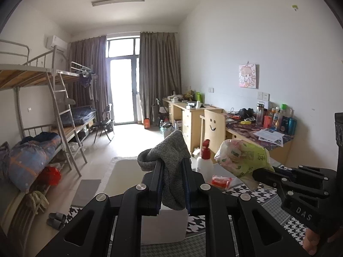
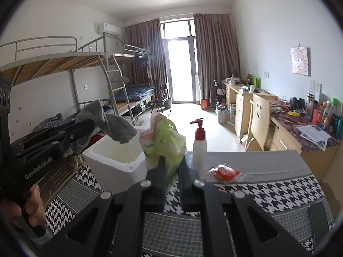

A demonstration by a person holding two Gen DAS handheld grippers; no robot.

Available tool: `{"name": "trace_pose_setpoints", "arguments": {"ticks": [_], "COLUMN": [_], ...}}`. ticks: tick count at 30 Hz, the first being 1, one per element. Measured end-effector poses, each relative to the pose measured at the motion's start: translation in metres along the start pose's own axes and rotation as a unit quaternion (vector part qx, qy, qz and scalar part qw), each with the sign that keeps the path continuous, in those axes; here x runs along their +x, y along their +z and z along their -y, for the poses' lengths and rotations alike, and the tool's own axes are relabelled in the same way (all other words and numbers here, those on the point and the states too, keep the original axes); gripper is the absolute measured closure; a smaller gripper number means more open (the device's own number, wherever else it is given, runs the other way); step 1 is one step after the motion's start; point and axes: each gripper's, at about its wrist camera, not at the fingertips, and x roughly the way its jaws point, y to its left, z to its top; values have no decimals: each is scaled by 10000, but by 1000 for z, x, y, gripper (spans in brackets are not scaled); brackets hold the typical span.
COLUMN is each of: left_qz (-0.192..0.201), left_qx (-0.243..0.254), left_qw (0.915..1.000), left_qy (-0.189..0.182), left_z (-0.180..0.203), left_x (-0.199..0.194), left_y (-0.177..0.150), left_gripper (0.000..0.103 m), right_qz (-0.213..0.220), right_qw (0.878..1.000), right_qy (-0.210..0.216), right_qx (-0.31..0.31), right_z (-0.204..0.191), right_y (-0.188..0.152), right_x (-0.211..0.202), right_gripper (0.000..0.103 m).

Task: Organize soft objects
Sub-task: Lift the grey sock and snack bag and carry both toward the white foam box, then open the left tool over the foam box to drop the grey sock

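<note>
My left gripper [image 1: 173, 167] is shut on a grey knitted sock [image 1: 169, 160] and holds it in the air above a white foam box [image 1: 122, 171]. In the right wrist view the left gripper [image 2: 85, 128] and the sock [image 2: 115, 126] hang over the box [image 2: 113, 160]. My right gripper [image 2: 172, 165] is shut on a green and pink soft plastic pack [image 2: 165, 143], lifted above the table beside the box. In the left wrist view the right gripper [image 1: 260, 174] holds that pack [image 1: 242, 156] at the right.
A white pump bottle with a red top [image 2: 199, 143] and a red packet in clear wrap [image 2: 226, 172] sit on the houndstooth table cloth [image 2: 268, 188]. Bunk beds [image 2: 64, 75] line the left wall. Desks and a chair with a smiley face [image 2: 260, 117] line the right.
</note>
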Motion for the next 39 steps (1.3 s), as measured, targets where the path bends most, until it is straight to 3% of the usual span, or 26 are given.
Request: {"name": "trace_pose_setpoints", "arguments": {"ticks": [18, 25, 35, 39], "left_qz": [-219, -286, -508, -705], "left_qx": [-350, -257, -186, -287], "left_qw": [9978, 9971, 9966, 9963], "left_qy": [526, 655, 614, 401], "left_z": [-36, -40, -47, -54], "left_x": [33, 44, 72, 88], "left_y": [4, 5, 2, -3], "left_gripper": [86, 86, 85, 85], "right_qz": [-212, -336, -464, -500], "right_qw": [9979, 9967, 9967, 9968], "right_qy": [197, 347, 336, 272], "right_qx": [-572, -654, -578, -560], "right_z": [-35, -44, -41, -38], "right_y": [14, 22, 27, 27], "right_x": [40, 59, 82, 84], "right_gripper": [91, 91, 90, 91]}}
